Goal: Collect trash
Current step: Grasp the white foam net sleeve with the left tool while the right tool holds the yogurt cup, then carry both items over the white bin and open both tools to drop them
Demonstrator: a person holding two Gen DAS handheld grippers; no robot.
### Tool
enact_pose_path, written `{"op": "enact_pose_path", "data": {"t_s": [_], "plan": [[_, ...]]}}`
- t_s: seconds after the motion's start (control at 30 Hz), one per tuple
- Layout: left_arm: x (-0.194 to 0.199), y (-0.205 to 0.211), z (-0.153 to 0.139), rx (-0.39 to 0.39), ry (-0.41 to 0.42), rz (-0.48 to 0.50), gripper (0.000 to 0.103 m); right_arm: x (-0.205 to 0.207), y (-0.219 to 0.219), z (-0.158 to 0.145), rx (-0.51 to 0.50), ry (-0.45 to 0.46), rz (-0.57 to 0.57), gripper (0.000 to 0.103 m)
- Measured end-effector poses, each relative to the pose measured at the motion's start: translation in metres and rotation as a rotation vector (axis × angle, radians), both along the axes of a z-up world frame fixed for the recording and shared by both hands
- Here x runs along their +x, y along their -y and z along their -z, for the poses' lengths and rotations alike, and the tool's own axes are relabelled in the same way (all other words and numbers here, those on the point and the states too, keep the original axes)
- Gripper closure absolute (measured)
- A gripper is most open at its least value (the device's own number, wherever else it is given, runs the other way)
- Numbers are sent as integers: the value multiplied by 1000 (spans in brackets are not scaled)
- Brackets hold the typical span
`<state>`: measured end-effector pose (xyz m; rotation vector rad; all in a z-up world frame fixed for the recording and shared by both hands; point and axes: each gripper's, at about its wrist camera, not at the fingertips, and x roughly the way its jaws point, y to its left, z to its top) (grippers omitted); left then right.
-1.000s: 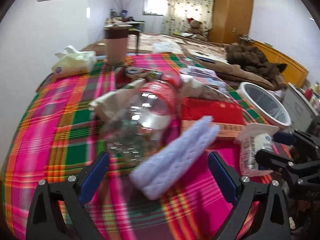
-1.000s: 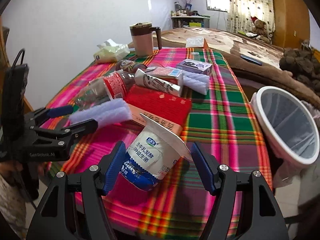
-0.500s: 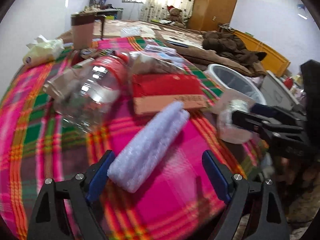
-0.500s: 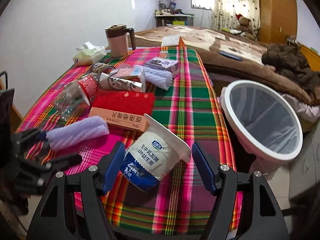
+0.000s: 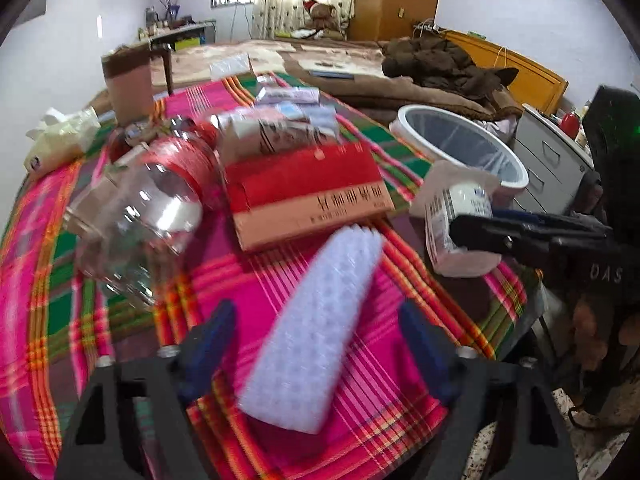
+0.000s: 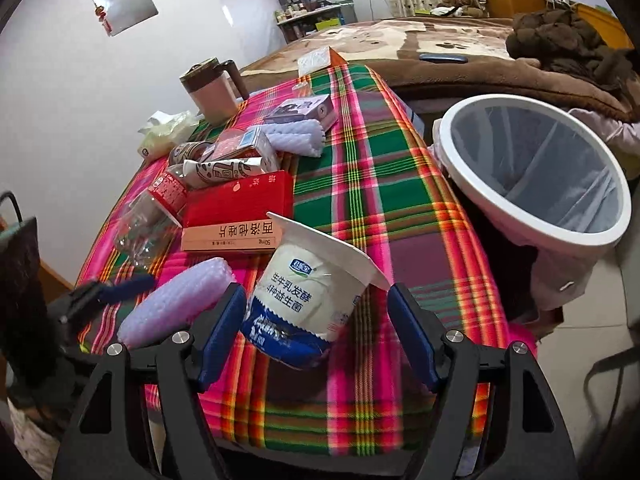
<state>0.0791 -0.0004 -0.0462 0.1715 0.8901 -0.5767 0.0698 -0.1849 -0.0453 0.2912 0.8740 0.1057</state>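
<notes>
Left wrist view: the left tongs [image 5: 316, 336] stand wide apart, their blue fingers on either side of a lilac bubble-wrap roll [image 5: 316, 332] that lies on the plaid-clothed surface [image 5: 52, 280]; neither finger visibly touches the roll. Just past the roll's far end lies a red and orange medicine box [image 5: 304, 196]. To its left a clear plastic bottle [image 5: 148, 208] with a red label lies on its side. A brown mug [image 5: 128, 84] stands at the far left end, near a pale tissue pack [image 5: 60, 140]. At right the right tongs [image 5: 496, 226] straddle a white yogurt cup [image 5: 456, 224]. Beyond the surface's edge stands a white-rimmed trash bin [image 5: 460, 144], lined with a bag.

Right wrist view: the right tongs [image 6: 316, 320] are spread wide with the yogurt cup [image 6: 312, 284] between the fingers, lying tilted with its base toward the camera; contact with either finger cannot be told. The bubble-wrap roll [image 6: 176, 300] lies just left of it, with the left tongs [image 6: 124, 284] at its near end. The medicine box [image 6: 240, 212] sits behind the cup. The trash bin [image 6: 536, 168] stands to the right, beside the surface [image 6: 380, 168].
</notes>
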Motion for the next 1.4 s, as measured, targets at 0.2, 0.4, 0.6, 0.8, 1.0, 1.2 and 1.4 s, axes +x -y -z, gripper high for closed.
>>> {"op": "enact_pose_path", "data": {"t_s": [0.2, 0.4, 0.6, 0.8, 1.0, 1.2, 1.4], "plan": [[0, -1, 0, -28, -16, -14, 59, 2, 0, -1, -20, 41, -7, 31], [1, 7, 1, -54, -32, -47, 69, -3, -4, -5, -79, 83, -41, 47], [3, 6, -3, -115, -38, -99, 71, -4, 2, -4, -59, 96, -57, 47], [-2, 6, -15, -159, -5, -118, 71, -10, 5, -16, -71, 161, -59, 47], [2, 15, -36, -195, 56, -129, 71, -11, 20, -32, -75, 218, -29, 47], [15, 39, -50, -217, 113, -114, 71, -7, 52, -52, -96, 289, 54, 47], [32, 77, -62, -246, 135, -59, 71, 0, 89, -61, -123, 307, 147, 47]]}}
